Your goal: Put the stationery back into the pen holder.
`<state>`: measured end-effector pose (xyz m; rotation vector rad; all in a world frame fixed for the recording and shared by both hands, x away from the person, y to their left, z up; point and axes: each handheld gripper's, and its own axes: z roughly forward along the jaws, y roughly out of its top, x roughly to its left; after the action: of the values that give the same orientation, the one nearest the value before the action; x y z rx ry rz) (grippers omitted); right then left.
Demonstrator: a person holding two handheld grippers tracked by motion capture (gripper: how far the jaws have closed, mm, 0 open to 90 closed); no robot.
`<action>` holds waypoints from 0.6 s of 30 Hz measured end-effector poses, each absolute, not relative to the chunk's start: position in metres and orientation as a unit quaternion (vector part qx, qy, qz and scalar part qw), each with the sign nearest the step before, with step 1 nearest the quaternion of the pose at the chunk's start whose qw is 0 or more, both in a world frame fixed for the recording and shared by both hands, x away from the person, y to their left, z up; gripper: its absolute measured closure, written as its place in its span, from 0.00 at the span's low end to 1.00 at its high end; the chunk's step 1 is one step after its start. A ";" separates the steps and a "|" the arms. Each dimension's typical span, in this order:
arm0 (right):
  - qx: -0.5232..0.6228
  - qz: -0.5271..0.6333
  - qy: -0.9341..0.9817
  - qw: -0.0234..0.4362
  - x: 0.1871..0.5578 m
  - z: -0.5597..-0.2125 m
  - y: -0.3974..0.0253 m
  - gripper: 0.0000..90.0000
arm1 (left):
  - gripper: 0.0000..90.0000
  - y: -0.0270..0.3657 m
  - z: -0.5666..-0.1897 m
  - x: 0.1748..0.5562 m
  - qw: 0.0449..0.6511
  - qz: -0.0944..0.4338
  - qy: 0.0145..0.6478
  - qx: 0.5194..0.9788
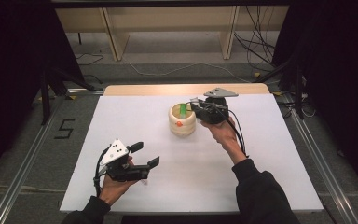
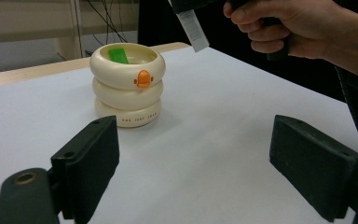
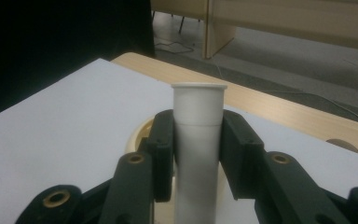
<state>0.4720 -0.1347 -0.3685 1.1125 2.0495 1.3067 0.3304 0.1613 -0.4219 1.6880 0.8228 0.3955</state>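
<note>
A cream holder [image 1: 182,122] made of three stacked rings with an orange button stands upright at the middle back of the white board. A green strip [image 1: 182,110] leans inside it. My right gripper [image 1: 194,105] hangs just over the holder's right rim, shut on a white tube [image 3: 199,140] that sticks up between its jaws. The right gripper view shows the holder's rim [image 3: 137,135] just behind the jaws. My left gripper [image 1: 145,154] rests open and empty near the front left. In its view [image 2: 193,158] the holder [image 2: 128,86], the green strip [image 2: 119,54] and the tube's end [image 2: 193,28] lie ahead.
The white board [image 1: 121,121] covers the table, with a wooden edge [image 1: 144,89] at the far side. Beyond it are cables on the floor [image 1: 168,70] and wooden furniture legs [image 1: 114,37]. Metal rails [image 1: 317,154] run along both sides.
</note>
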 end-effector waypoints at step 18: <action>0.407 0.483 0.737 0.239 0.489 -0.361 -0.117 0.75 | 0.17 0.161 -0.422 0.330 0.573 0.168 0.351 0.721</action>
<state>0.4893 -0.1171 -0.3609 1.1153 2.0182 1.3221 0.3303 0.1615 -0.4221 1.6899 0.8227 0.3946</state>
